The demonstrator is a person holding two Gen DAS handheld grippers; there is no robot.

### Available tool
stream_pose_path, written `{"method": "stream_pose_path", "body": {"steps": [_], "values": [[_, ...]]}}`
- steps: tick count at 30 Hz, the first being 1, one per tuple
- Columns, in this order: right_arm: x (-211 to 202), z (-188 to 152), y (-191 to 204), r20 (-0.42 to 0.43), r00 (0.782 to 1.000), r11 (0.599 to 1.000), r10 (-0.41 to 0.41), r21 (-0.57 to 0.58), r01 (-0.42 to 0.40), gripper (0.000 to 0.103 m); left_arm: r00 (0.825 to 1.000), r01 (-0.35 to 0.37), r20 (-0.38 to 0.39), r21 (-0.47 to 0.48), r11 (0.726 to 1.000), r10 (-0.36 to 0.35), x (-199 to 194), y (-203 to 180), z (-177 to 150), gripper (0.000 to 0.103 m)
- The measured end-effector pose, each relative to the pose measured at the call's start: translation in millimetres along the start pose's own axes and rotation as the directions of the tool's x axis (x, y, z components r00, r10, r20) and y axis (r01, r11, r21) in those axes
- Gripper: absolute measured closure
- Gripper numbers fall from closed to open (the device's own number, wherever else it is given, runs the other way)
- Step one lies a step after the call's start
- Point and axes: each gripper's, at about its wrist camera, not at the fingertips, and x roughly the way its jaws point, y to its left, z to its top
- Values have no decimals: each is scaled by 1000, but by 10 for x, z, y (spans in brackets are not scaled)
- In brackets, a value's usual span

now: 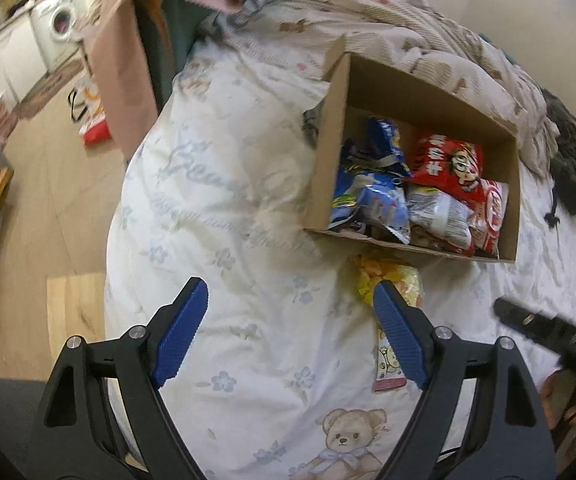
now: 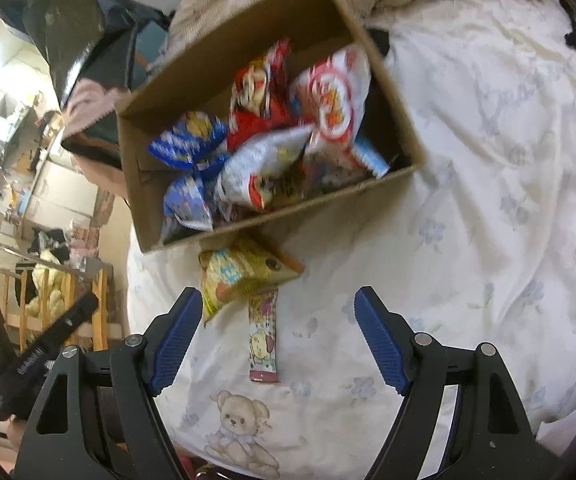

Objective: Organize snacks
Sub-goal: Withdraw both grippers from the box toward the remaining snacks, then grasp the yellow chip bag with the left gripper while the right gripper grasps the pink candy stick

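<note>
White floral duvet [image 2: 468,184] covered the bed; left gripper [image 1: 290,328] and right gripper [image 2: 278,336] both hung wide open, empty. Pink snack bar [image 2: 263,344] and yellow bag [image 2: 240,276] lay just before the snack-filled cardboard box [image 2: 384,60].

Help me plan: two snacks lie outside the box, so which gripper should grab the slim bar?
Right gripper: the slim bar lies between its open fingers, while in the left view it sits behind one finger.

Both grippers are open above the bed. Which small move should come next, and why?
Probably lower the right gripper onto the yellow snack bag and close. That bag and a thin snack bar lie on the blanket outside the box, nearest this gripper.
</note>
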Motion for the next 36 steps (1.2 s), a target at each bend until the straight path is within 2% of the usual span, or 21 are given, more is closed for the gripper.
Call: {"method": "stream_pose_path", "body": {"steps": [3, 7, 10, 12, 14, 17, 19, 20, 21, 22, 28, 32, 36], "values": [[263, -70, 108, -75, 997, 999, -30, -37, 28, 22, 1000, 6, -22, -35, 999, -7, 48, 52, 4, 21], [717, -186, 327, -169, 980, 987, -105, -137, 82, 22, 999, 22, -39, -43, 999, -23, 94, 26, 8, 21], [967, -298, 461, -166, 959, 953, -229, -237, 187, 22, 999, 27, -39, -39, 999, -28, 92, 0, 15, 21], [1082, -381, 511, -182, 947, 938, -265, -275, 209, 23, 999, 28, -38, -37, 999, -29, 80, 5, 16, 21], [1118, -453, 563, -155, 938, 913, -311, -323, 250, 24, 999, 31, -39, -43, 999, -33, 76, 19, 16, 21], [1111, -501, 571, -128, 924, 887, -360, -355, 296, 40, 998, 32, -44, -55, 998, -34, 82, 53, 12, 21], [1069, -492, 533, -118, 921, 884, -370, -351, 310, 53, 998, 36, -52, -67, 997, -39, 95, 69, 8, 21], [1038, -486, 507, -111, 921, 884, -374, -344, 317, 65, 997, 40, -56, -71, 997, -44, 100, 74, 7, 21], [1006, -476, 474, -110, 922, 887, -371, -335, 317, 73, 997, 46, -63, -75, 996, -51, 108, 75, 2, 21], [979, -467, 444, -111, 923, 891, -368, -324, 317, 76, 996, 50, -71, -74, 996, -55, 119, 67, -3, 21], [641, -450, 200, -111, 948, 939, -297, -216, 269, 76, 992, 64, -103, -61, 996, -70, 194, -25, -57, 21], [226, -473, -37, -54, 973, 972, -224, -87, 219, 76, 976, 114, -182, -60, 992, -123, 400, -224, -47, 21], [1, -414, -223, -3, 979, 979, -203, 0, 203, 76, 964, 133, -228, -23, 991, -135, 599, -521, 17, 21]]}}
